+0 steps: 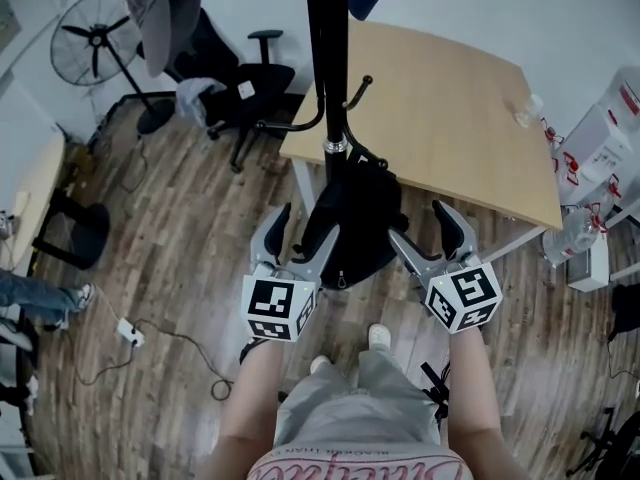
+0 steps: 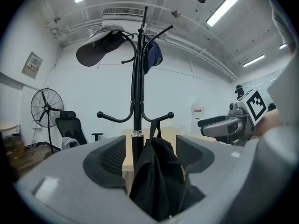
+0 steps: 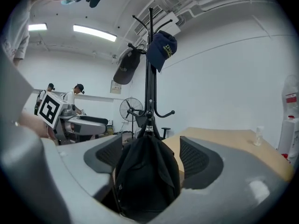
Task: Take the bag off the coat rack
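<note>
black bag point(image 1: 355, 218), black coat rack point(image 1: 327, 58), tan table point(image 1: 440, 108).

- Left gripper point(image 1: 305, 223): grey curved jaws with black ribbed pads.
- Right gripper point(image 1: 417, 221): same grey build and black pads.
- Left marker cube point(image 1: 280, 308) and right marker cube point(image 1: 463, 298): white faces with black square patterns.
- Shorts point(image 1: 345, 400): light grey.
- Shoes point(image 1: 378, 336): white.
- Shirt point(image 1: 360, 465): pale, with red lettering.

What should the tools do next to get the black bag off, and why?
Probably close both tools on the sides of the black fabric bag. It hangs from a hook of the black metal coat rack, between the open left tool and right tool, not gripped yet.
</note>
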`<action>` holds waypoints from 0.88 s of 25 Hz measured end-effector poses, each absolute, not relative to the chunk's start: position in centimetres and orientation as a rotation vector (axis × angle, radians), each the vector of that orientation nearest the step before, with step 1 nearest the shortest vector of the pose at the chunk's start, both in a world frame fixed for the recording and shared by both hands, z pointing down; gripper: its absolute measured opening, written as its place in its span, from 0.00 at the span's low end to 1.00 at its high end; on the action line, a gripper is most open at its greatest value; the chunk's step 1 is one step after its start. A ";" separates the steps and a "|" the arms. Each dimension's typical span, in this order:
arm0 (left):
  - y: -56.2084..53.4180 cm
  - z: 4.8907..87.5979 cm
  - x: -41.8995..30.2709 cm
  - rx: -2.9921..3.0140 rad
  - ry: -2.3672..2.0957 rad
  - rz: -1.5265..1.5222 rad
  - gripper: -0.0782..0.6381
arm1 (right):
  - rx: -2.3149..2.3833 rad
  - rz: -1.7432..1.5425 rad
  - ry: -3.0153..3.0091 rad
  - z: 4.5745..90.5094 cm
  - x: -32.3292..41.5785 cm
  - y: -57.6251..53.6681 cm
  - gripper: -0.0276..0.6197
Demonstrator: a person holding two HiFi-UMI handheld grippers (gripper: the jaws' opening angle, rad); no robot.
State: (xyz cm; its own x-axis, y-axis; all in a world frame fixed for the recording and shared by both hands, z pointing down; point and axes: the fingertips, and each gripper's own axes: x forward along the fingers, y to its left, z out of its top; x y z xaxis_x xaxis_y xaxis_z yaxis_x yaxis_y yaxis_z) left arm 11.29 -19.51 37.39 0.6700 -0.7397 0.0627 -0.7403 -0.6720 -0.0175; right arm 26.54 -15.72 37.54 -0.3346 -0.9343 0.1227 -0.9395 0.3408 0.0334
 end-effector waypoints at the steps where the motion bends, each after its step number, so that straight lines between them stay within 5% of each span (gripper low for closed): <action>1: -19.7 38.0 11.4 2.850 -1.271 0.115 0.60 | 1.719 0.063 -2.473 38.0 26.7 -16.0 0.61; 22: -21.2 51.0 14.2 2.467 -1.491 0.428 0.58 | 1.256 0.321 -2.496 51.5 29.8 -23.0 0.57</action>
State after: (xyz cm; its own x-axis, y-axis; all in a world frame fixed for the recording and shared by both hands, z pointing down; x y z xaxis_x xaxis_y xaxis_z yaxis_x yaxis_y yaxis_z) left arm 14.23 -21.20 51.03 0.4407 -0.8221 0.3604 -0.8882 -0.4575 0.0425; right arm 29.79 -23.04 51.54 -0.5584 -0.7345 0.3857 -0.8082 0.5866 -0.0530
